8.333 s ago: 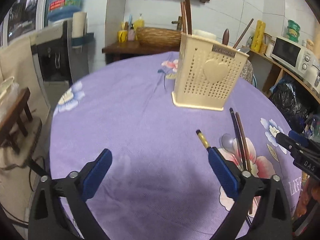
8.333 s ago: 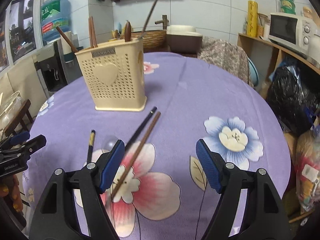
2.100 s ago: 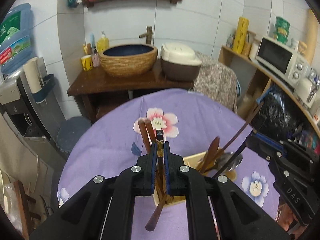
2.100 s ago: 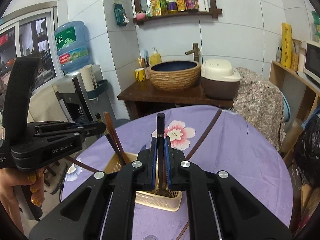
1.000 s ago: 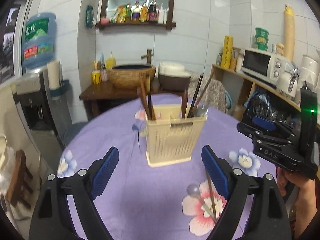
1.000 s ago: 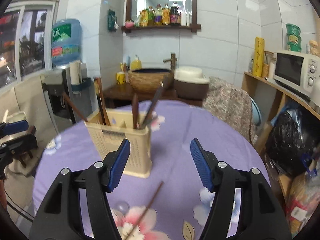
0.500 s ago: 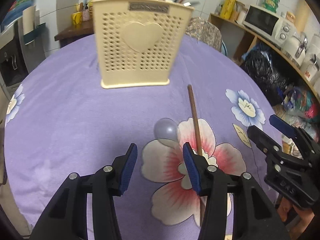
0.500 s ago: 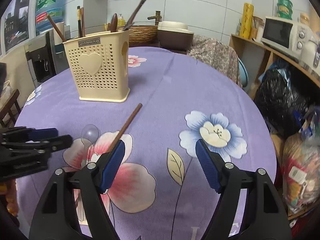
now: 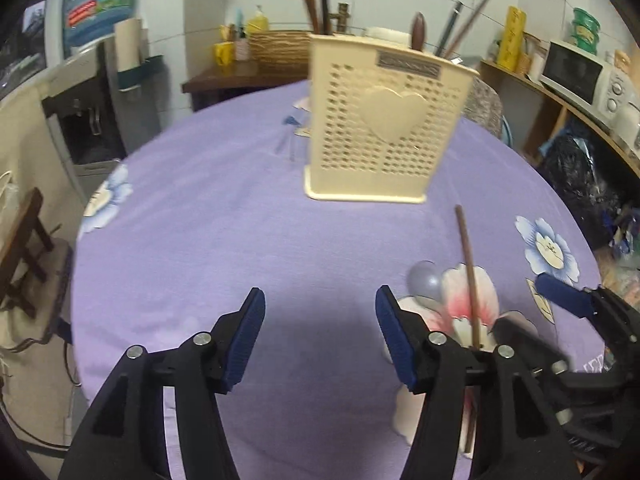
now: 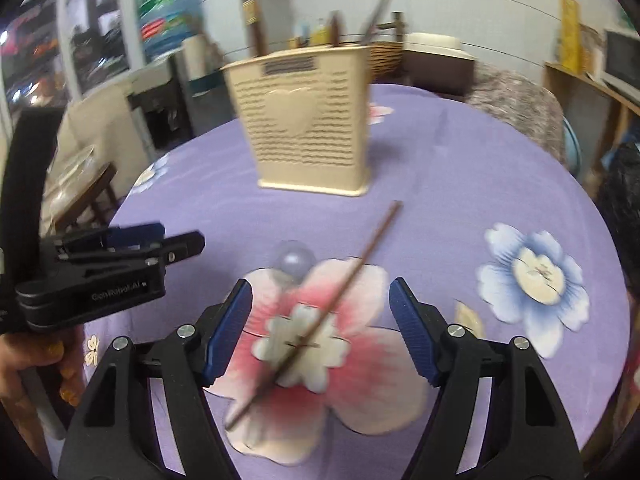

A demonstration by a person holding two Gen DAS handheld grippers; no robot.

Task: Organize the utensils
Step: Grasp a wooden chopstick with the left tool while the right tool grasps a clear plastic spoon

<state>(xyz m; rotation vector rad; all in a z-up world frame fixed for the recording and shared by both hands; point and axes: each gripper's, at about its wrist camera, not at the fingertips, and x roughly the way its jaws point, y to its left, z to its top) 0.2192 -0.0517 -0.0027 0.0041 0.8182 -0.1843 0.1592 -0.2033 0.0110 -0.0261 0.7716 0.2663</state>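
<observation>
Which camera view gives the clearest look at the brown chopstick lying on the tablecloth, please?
The right wrist view: the chopstick lies whole, though slightly blurred, between the open right gripper's fingers. In the left wrist view, only its upper part shows; its lower end hides behind the left gripper.

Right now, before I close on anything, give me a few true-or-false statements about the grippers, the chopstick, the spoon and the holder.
1. Both the left gripper and the right gripper are open and hold nothing. True.
2. The brown chopstick lies on the purple tablecloth between the right gripper's fingers. True.
3. The cream utensil holder lies tipped on its side. False: it stands upright with utensils sticking out of its top.
4. The clear spoon is already in the holder. False: it lies on the tablecloth beside the chopstick.
5. The left gripper is centred over the chopstick. False: the chopstick lies to its right.
</observation>
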